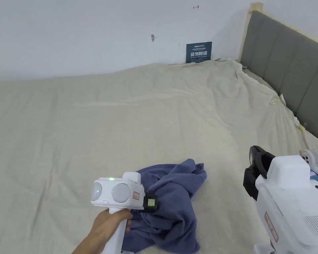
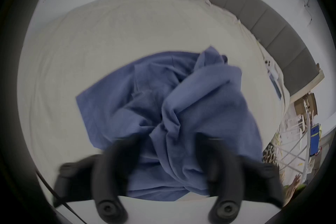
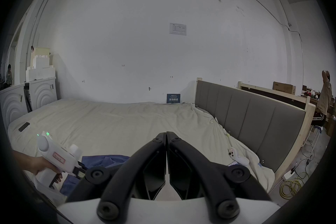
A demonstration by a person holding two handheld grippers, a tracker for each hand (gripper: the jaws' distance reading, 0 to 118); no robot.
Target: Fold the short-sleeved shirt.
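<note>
Beige sheet [image 1: 122, 115] spread across a bed, white wall [image 1: 88, 33] behind, grey padded headboard [image 1: 287, 66] along the right edge of the head view, small blue sign [image 1: 198, 52] propped at the wall near the upper centre. Blue short-sleeved shirt [image 1: 175, 205] crumpled in a heap on the sheet, lower centre of the head view, folds bunched and one edge trailing toward the bottom of the frame. Left gripper [image 1: 150, 202] lower left of centre, gripped by a hand [image 1: 105, 225], its tip at the left side of the heap. From the left gripper view: both black jaws spread wide in the lower part of the frame, blurred, shirt [image 2: 172, 109] bulging up between them; fabric lies in the gap, but neither jaw seen pressing on it. Right gripper [image 3: 166, 134] seen from its own camera with jaws brought together, tips meeting at centre frame, nothing between them, held above bare sheet and well apart from the shirt [image 3: 109, 159]. Same right gripper [image 1: 254, 172] at the lower right of the head view, white body tilted. Small white device [image 3: 236, 155] lying on the sheet near the headboard.
</note>
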